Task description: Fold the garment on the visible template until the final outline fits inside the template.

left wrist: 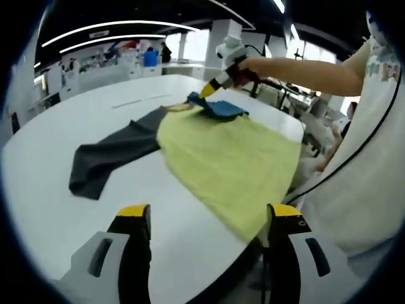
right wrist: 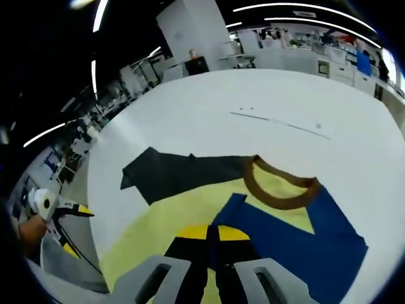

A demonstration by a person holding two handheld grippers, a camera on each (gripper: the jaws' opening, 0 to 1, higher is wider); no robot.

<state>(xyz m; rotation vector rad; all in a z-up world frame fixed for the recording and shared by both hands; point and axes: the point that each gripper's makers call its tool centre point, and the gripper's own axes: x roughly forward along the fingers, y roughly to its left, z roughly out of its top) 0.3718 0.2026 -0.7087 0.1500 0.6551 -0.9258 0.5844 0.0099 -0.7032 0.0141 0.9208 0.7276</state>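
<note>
A yellow shirt (left wrist: pixel 228 158) lies flat on the white table (left wrist: pixel 76 126), with a dark grey sleeve (left wrist: pixel 111 155) spread to one side and a brown collar (right wrist: pixel 278 190). Its blue sleeve (right wrist: pixel 310 244) is folded over the yellow body. My right gripper (right wrist: pixel 212 233) is shut on the edge of that blue sleeve; in the left gripper view the right gripper (left wrist: pixel 209 90) pinches the blue sleeve (left wrist: pixel 221 107) at the shirt's far end. My left gripper (left wrist: pixel 209 215) stands open over the table's near edge, with nothing between its fingers, short of the shirt's hem.
A thin marked line (right wrist: pixel 278 123) runs across the bare table beyond the collar. A person in a white top (left wrist: pixel 367 177) stands at the table's edge beside the shirt. Benches and shelves (left wrist: pixel 120 63) fill the room behind.
</note>
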